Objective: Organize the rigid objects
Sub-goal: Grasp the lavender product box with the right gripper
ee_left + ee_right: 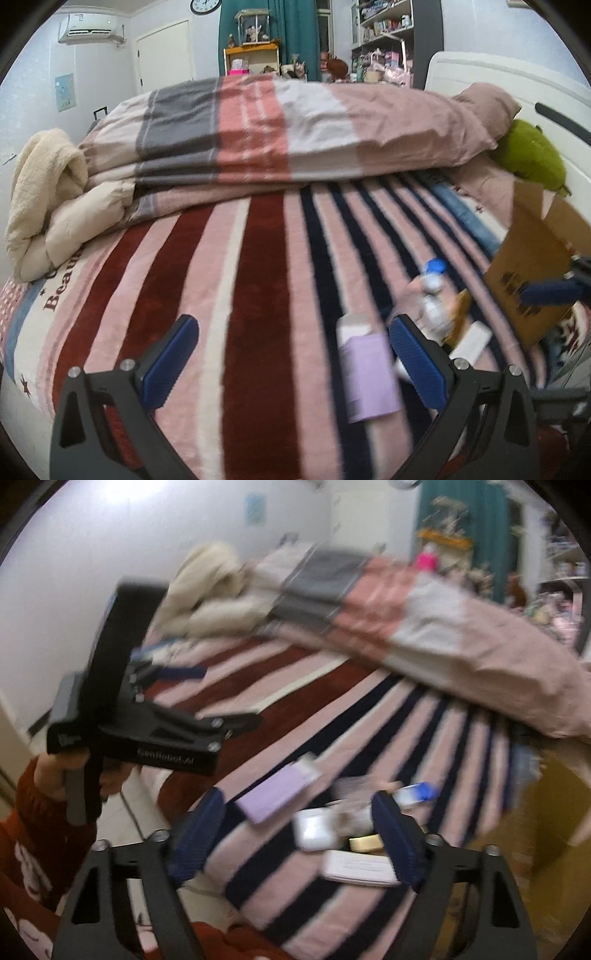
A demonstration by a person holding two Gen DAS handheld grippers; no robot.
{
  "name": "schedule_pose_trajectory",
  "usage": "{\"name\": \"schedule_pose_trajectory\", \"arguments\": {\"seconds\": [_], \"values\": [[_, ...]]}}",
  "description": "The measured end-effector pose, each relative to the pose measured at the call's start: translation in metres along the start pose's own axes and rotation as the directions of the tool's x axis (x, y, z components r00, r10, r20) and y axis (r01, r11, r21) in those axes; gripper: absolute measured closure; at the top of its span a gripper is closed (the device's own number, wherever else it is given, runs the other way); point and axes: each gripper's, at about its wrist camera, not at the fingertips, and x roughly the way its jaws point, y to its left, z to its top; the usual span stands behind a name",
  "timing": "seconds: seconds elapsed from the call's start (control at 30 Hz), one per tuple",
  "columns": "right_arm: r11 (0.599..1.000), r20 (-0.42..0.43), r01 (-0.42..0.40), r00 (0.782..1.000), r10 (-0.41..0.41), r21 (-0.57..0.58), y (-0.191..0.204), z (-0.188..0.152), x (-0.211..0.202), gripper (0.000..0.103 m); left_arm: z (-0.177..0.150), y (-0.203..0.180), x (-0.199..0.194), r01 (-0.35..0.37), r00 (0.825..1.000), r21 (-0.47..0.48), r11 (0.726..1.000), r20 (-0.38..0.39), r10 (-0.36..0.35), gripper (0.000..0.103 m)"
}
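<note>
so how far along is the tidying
Nothing looks done yet. The purple box, bottle and white box all lie loose on the blanket, outside the cardboard box. Nothing is in hand: the left gripper and right gripper are both open and empty. All the sorting is left.

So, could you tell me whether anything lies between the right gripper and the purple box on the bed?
Nothing visible does. The right gripper is open and empty above the striped blanket, and the purple box lies just beyond its fingers with only blanket between. The white items sit off to the right.
</note>
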Motion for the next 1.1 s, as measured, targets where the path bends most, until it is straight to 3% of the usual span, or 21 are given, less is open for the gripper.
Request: {"name": "schedule_pose_trajectory", "arguments": {"seconds": [0.13,0.23,0.43,0.5,0.53,0.63,0.73,0.83,0.93,1.1], "values": [[0.994,-0.157,-0.083,0.983,0.093,0.069,0.0,0.004,0.067,0.03,-0.02,0.022,0.017,0.009,1.0,0.007,1.0,-0.028,-0.009,0.0],[0.985,-0.225,-0.111,0.964,0.139,0.132,-0.004,0.003,0.101,0.03,-0.03,0.034,0.027,0.018,0.999,0.0,1.0,-0.048,-0.018,0.0],[0.978,-0.284,-0.11,0.946,0.158,0.18,-0.006,0.009,0.133,0.03,-0.042,0.044,0.033,0.029,0.999,0.008,1.0,-0.034,-0.029,0.001],[0.983,-0.289,-0.084,0.949,0.129,0.164,-0.004,0.008,0.135,0.04,-0.043,0.047,0.034,0.058,0.998,-0.003,0.998,-0.023,-0.058,0.001],[0.985,-0.295,-0.072,0.948,0.117,0.159,-0.004,0.009,0.137,0.057,-0.043,0.048,0.034,0.072,0.997,-0.008,0.997,-0.015,-0.072,0.001],[0.986,-0.298,-0.058,0.949,0.103,0.157,-0.006,0.009,0.139,0.062,-0.041,0.051,0.037,0.11,0.994,-0.029,0.994,-0.011,-0.11,0.001],[0.99,-0.296,-0.041,0.952,0.081,0.137,-0.004,0.01,0.137,0.067,-0.038,0.056,0.04,0.194,0.98,-0.075,0.978,-0.029,-0.197,0.001],[0.99,-0.322,-0.049,0.942,0.09,0.133,-0.004,0.01,0.14,0.067,-0.033,0.057,0.046,0.299,0.95,-0.132,0.945,-0.054,-0.308,0.001],[0.989,-0.353,-0.057,0.93,0.102,0.135,-0.004,0.008,0.149,0.067,-0.028,0.051,0.05,0.345,0.931,-0.143,0.927,-0.072,-0.358,0.001],[0.988,-0.261,-0.051,0.961,0.089,0.147,-0.013,0.012,0.123,0.07,-0.022,0.039,0.053,0.395,0.899,-0.157,0.905,-0.136,-0.416,0.001]]}}
